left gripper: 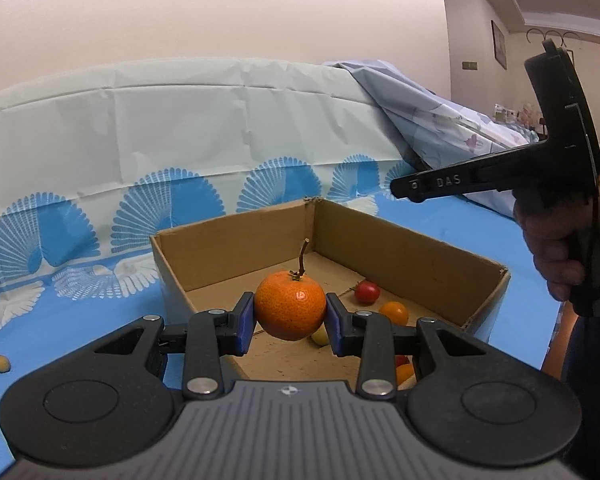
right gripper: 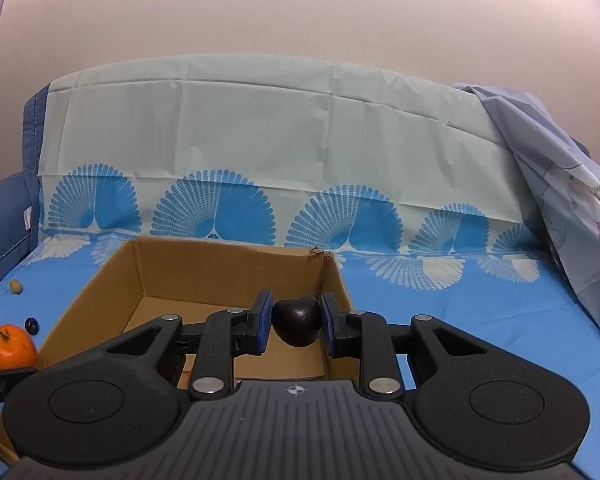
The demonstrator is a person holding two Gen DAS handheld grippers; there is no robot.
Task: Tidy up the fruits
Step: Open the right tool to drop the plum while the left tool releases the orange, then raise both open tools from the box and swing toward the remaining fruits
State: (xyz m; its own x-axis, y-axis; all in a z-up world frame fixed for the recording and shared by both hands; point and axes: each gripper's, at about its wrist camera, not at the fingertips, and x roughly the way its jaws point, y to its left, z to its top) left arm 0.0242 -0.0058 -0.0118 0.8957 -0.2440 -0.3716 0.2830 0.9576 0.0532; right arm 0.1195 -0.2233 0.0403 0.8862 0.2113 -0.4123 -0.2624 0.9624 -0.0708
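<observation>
My left gripper [left gripper: 290, 314] is shut on an orange mandarin [left gripper: 290, 306] with a stem and holds it above the near edge of an open cardboard box [left gripper: 236, 236]. Inside the box lie a red cherry tomato [left gripper: 367, 293], an orange one [left gripper: 394, 313] and a few more small fruits. My right gripper [right gripper: 295, 322] is shut on a dark cherry [right gripper: 297, 320] and holds it over the box [right gripper: 220, 268]. The mandarin also shows at the left edge of the right wrist view [right gripper: 10, 346]. The right gripper's body shows in the left wrist view [left gripper: 432, 184].
The box stands on a blue cloth with fan patterns [right gripper: 460, 320]. A small yellow fruit [left gripper: 1, 362] lies on the cloth left of the box, also in the right wrist view [right gripper: 16, 287]. A dark small fruit [right gripper: 32, 325] lies near it. A draped backrest [right gripper: 260, 128] rises behind.
</observation>
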